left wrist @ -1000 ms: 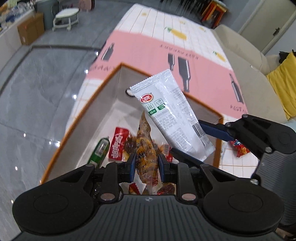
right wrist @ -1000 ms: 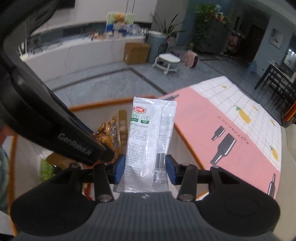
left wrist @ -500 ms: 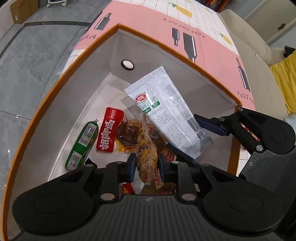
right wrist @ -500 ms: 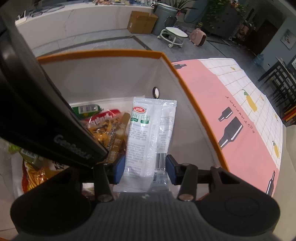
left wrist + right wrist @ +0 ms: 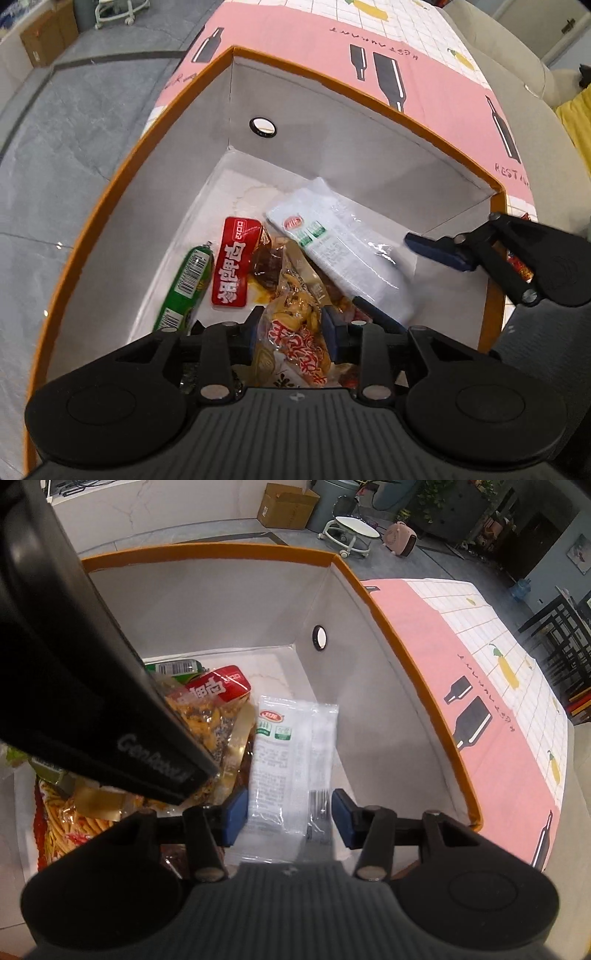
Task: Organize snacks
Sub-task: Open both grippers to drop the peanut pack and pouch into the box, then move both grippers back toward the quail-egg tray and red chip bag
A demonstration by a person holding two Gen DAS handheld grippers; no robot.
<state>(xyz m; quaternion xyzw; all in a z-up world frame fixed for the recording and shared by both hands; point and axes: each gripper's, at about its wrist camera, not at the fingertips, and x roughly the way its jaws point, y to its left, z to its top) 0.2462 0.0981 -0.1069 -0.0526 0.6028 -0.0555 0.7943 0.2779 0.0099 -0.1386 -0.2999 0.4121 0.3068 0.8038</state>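
Both grippers are inside an orange-rimmed box [image 5: 129, 206] with grey walls [image 5: 236, 602]. My left gripper [image 5: 293, 326] is open, its jaws standing apart around a yellow and red snack pack [image 5: 295, 325] that lies among the snacks. My right gripper [image 5: 290, 812] is open; the white clear-ended packet [image 5: 288, 760] lies loose between its jaws on the box contents. The packet also shows in the left wrist view [image 5: 340, 251], with a blue right fingertip [image 5: 436, 251] beside it.
In the box lie a green sausage [image 5: 184, 284], a red packet [image 5: 232, 273], a brown snack [image 5: 266, 266] and a noodle bag [image 5: 70, 823]. The box stands on a pink and white tablecloth [image 5: 424, 48]. A beige sofa [image 5: 517, 55] is beyond. The left gripper's body [image 5: 74, 664] fills the right view's left side.
Both grippers went down into the box and opened. The white packet dropped from the right jaws and the yellow snack pack from the left jaws onto the pile.
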